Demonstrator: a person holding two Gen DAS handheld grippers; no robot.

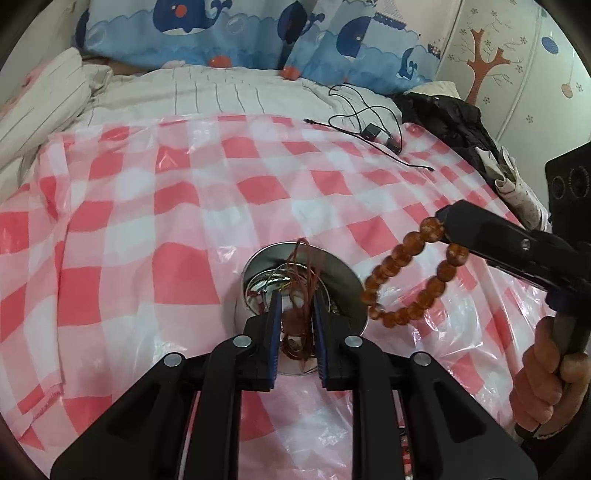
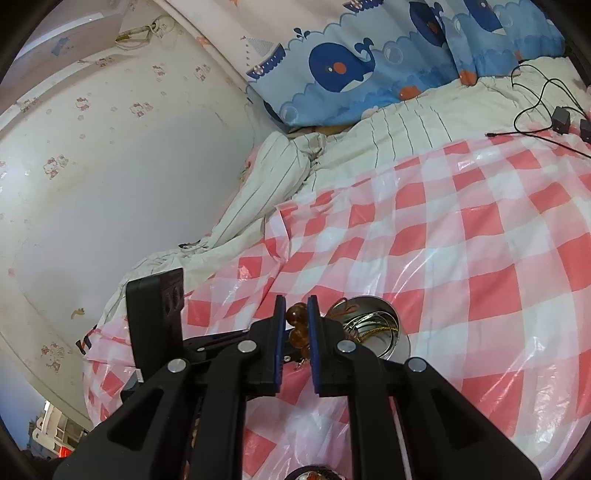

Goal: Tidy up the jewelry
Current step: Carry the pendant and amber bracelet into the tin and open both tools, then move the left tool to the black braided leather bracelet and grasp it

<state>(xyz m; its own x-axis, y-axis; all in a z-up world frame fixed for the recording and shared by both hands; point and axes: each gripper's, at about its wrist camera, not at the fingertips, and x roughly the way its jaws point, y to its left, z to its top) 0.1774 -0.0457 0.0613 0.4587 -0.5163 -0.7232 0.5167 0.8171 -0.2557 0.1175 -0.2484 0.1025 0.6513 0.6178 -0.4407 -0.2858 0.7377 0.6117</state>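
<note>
A steel bowl sits on the red-and-white checked plastic sheet and holds bangles and cords. My left gripper is over the bowl, shut on a brown cord necklace with a reddish pendant. My right gripper comes in from the right, shut on an amber bead bracelet that hangs in the air beside the bowl. In the right wrist view the beads sit between the pads of the right gripper, with the bowl just to the right.
Black cables and small chargers lie at the far right of the sheet. A dark jacket lies by the wall. A whale-print pillow and a striped quilt lie behind. The left gripper's body shows at left.
</note>
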